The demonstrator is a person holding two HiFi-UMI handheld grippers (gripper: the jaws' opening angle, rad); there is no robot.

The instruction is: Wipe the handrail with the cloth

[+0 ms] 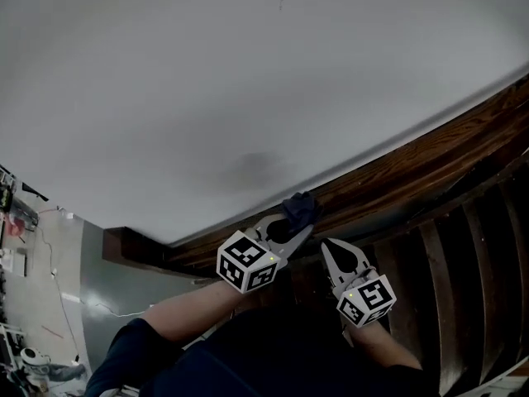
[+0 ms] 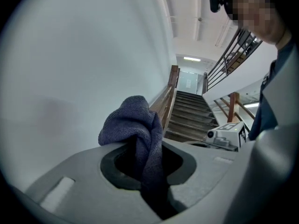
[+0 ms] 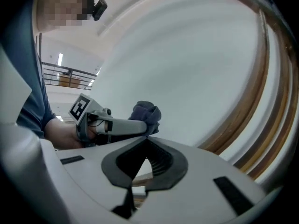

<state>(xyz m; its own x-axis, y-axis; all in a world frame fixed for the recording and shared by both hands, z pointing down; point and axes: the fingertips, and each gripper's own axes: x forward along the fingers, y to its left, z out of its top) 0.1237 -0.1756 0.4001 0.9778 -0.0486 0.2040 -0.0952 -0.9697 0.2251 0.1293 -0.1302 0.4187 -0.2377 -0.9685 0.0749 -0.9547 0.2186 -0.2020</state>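
Note:
A dark wooden handrail runs along the white wall, rising to the right. My left gripper is shut on a dark blue cloth, and the bunched cloth rests at or on the rail. In the left gripper view the cloth bulges out above the closed jaws, with the handrail running ahead. My right gripper sits just right of the left one, below the rail, shut with nothing in it. In the right gripper view its tips meet, and the left gripper with the cloth shows beyond.
The white wall fills most of the head view. Dark stair treads lie at the lower right. The stairs climb ahead in the left gripper view, with a metal balustrade above. A grey floor lies below at the left.

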